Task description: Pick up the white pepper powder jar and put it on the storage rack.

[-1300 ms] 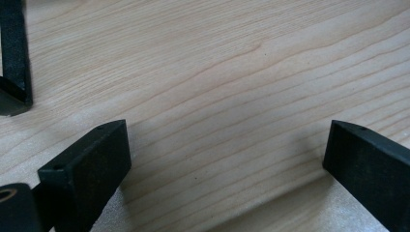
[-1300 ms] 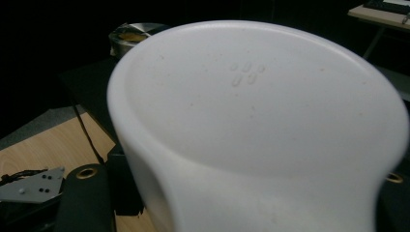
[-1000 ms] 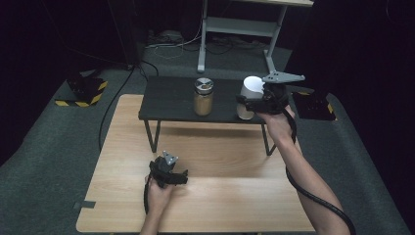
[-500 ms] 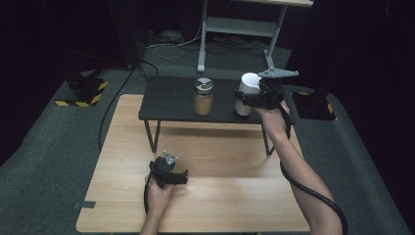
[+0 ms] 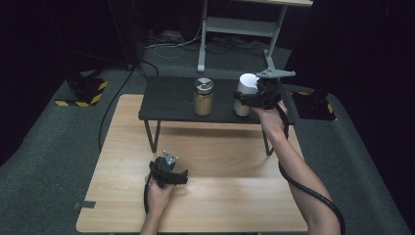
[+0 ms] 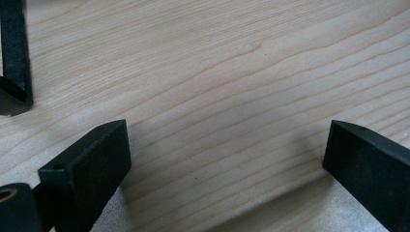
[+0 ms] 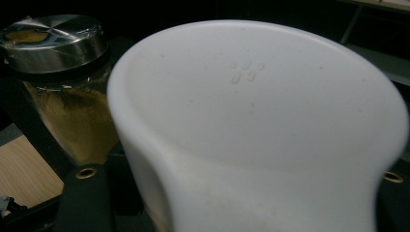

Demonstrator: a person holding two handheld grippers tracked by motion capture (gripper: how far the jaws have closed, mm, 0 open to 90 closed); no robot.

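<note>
Jar [image 5: 203,96] left of container [image 5: 243,94] (both on shelf [image 5: 166,103])

The wooden table [image 5: 235,205] is being overlooked from above and behind; its grain is being viewed close-up in the left gripper view — while the white-lidded container [image 7: 261,135] and jar [image 5: 203,96] are being shared, close-up, with the right gripper view.

Dim overall in the high view, with black surroundings and light falling from above onto the pale wooden table [image 5: 220,205]. Soft shadows under the dark shelf [image 5: 166,100]. Sharp wood grain in the left gripper view, slightly blurred jaws. Close, softly out-of-focus white container [image 7: 261,130] in the right gripper view; glare on the jar's metal lid [image 7: 53,36].
</note>
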